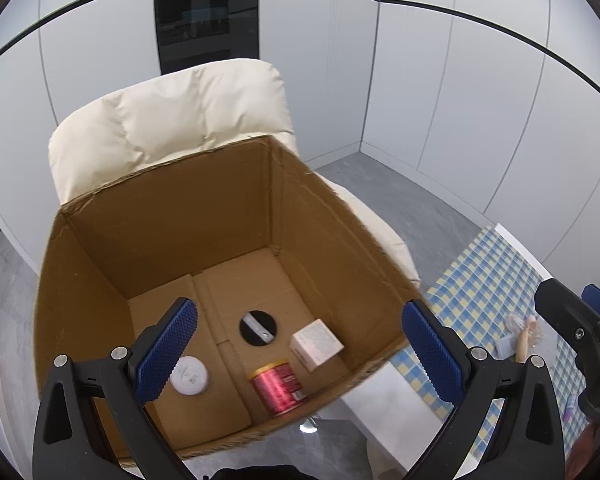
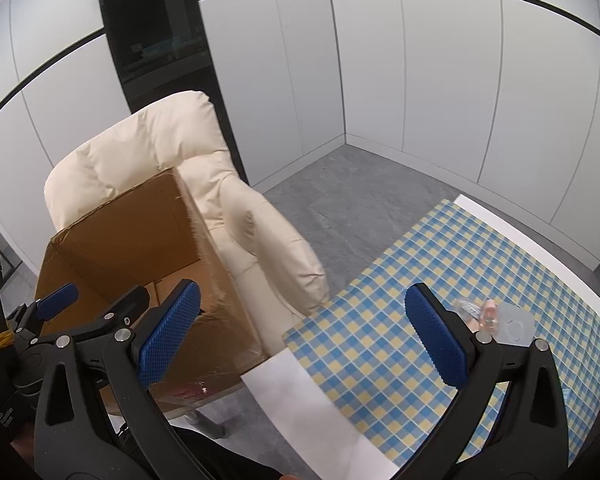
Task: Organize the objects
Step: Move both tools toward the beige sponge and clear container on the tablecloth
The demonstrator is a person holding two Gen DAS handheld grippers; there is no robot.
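An open cardboard box (image 1: 320, 220) stands on a cream armchair (image 1: 172, 120). On its floor lie a white round jar (image 1: 189, 376), a red can (image 1: 278, 388), a small white carton (image 1: 317, 343) and a black disc with a silver piece (image 1: 259, 328). My left gripper (image 1: 300, 356) hangs open above the box with nothing between its fingers. My right gripper (image 2: 304, 336) is open and empty over the near corner of the checked tablecloth (image 2: 400, 320). On the cloth lie a clear plastic packet (image 2: 512, 324) and a small pink item (image 2: 488, 314), partly hidden by the right finger.
The box (image 2: 120, 232) and armchair (image 2: 236, 208) stand left of the table. The white table edge (image 2: 312, 412) shows beyond the cloth. Grey floor (image 2: 340, 192) and white wall panels lie behind. The other gripper (image 1: 580, 344) shows at the right edge of the left wrist view.
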